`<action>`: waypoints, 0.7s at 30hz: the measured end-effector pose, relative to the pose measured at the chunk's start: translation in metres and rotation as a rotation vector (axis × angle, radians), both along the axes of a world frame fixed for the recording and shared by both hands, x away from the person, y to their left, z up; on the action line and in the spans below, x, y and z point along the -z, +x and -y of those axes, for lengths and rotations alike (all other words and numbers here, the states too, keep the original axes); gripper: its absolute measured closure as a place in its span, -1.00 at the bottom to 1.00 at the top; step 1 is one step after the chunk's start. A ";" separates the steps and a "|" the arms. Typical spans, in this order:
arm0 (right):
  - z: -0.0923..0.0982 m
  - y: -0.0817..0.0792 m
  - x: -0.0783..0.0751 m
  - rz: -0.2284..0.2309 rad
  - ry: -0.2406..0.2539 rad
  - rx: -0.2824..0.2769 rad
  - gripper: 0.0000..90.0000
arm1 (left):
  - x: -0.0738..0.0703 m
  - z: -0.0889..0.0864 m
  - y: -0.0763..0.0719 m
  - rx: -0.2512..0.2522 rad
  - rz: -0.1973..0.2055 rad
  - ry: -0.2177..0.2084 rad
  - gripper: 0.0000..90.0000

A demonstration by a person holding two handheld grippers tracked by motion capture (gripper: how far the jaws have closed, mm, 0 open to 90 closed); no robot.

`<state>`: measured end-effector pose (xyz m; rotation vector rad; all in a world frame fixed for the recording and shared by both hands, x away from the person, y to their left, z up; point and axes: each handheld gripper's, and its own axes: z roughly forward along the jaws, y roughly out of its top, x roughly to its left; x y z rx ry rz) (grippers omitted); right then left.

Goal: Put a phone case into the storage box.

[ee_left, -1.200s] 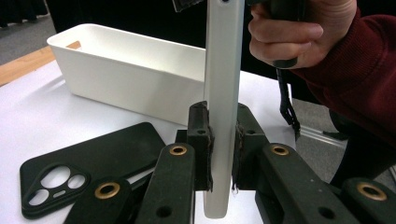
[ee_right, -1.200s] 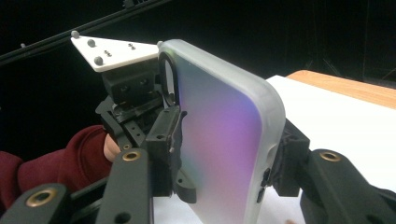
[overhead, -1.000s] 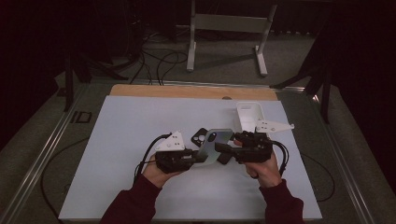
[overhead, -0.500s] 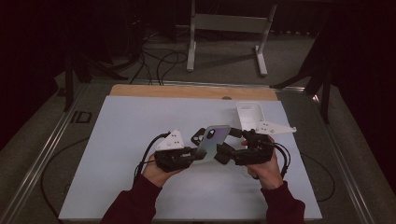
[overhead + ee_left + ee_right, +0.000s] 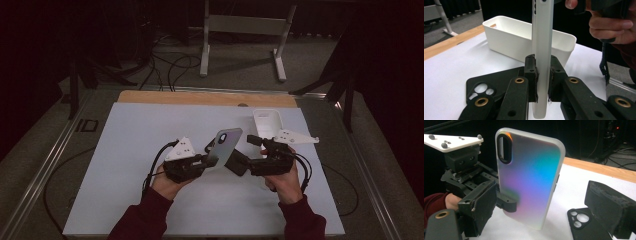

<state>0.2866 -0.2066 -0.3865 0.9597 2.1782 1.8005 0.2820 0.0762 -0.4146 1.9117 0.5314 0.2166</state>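
The iridescent phone case (image 5: pixel 225 146) is clamped upright by the left gripper (image 5: pixel 202 162) near the white bin (image 5: pixel 267 122), the right gripper (image 5: pixel 239 161) having just opened wide around it.

Iridescent phone case (image 5: pixel 531 177) upright, clamped by left gripper (image 5: pixel 506 202); right fingers (image 5: pixel 607 206) apart.

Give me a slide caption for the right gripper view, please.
Left gripper clamps an iridescent phone case upright; right gripper's jaws stand open, black case lying below.
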 end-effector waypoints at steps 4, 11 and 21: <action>-0.001 -0.001 -0.001 0.005 0.001 0.009 -0.77 | -0.001 0.000 0.000 -0.024 0.006 -0.001 0.80; -0.003 0.000 -0.004 0.005 0.011 0.030 -0.77 | -0.001 0.000 0.000 -0.056 0.013 0.001 0.80; -0.007 0.001 -0.005 -0.003 0.015 0.057 -0.77 | -0.001 0.002 -0.001 -0.105 0.026 0.005 0.80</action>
